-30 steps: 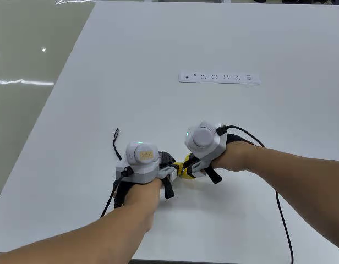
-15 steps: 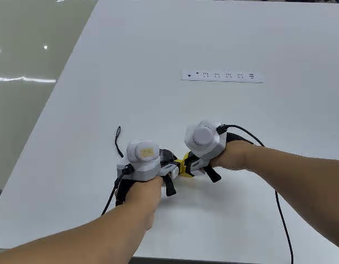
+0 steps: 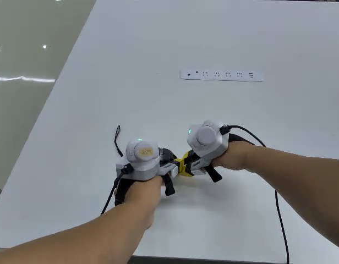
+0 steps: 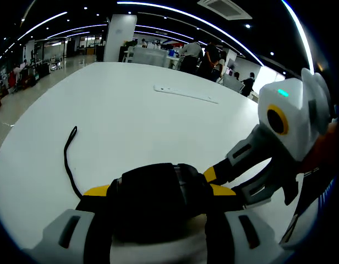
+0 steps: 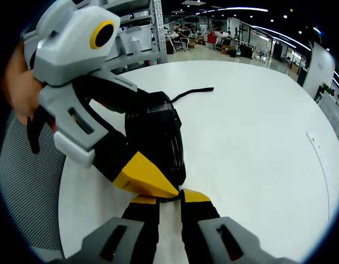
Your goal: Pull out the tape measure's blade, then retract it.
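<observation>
- Head view: the tape measure (image 3: 178, 164) is gripped between the left hand-held gripper (image 3: 165, 168) and the right hand-held gripper (image 3: 190, 165), whose tips meet over the white worktop (image 3: 158, 99). A power strip (image 3: 222, 75) is seen well beyond both.
- Left gripper view: the black case (image 4: 158, 198) is clamped between the view's own jaws. The right hand-held gripper's jaws are brought in from the right to the case's front. A black strap (image 4: 67, 159) is trailed on the worktop just ahead.
- Right gripper view: the view's own jaws (image 5: 169, 198) are pinched nearly together on the case's front edge. The blade tip is too small to be made out.
</observation>
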